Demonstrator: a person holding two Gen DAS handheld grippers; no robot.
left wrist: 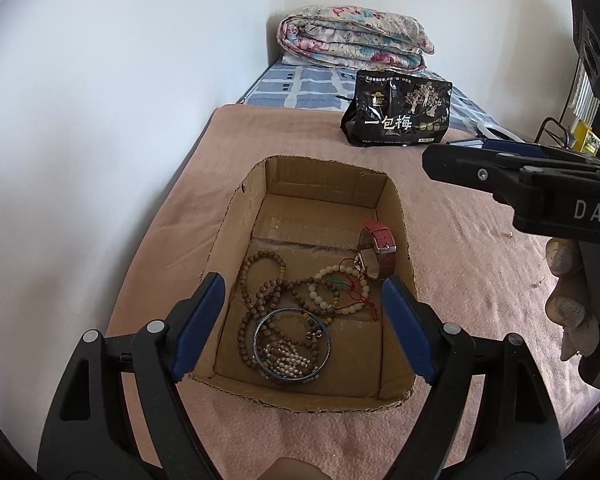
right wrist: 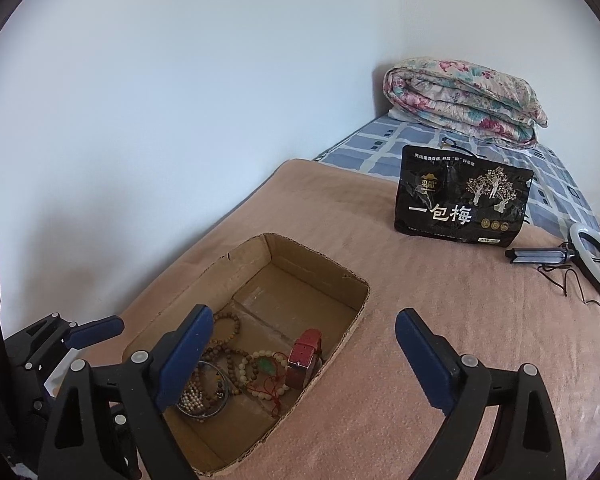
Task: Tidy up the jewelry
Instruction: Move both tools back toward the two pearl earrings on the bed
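**Jewelry box, bed**

Box (left wrist: 392, 208) sitting on pink blanket (right wrist: 420, 320), holding beads (left wrist: 260, 280), bangle (left wrist: 292, 344), watch (left wrist: 378, 248) (red strap). Left gripper (left wrist: 304, 308) hovering above, jaws wide; right gripper (right wrist: 304, 344) beside box, wide, holding nothing.

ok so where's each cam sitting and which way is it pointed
Left wrist: on the left gripper, looking down into the box of beads; own open fingers show, plus the right gripper and hand.
Right wrist: on the right gripper, right of the box, facing across the bed toward the black bag; own open fingers show, left gripper at left.
Shared: box, watch, bag, quilt.
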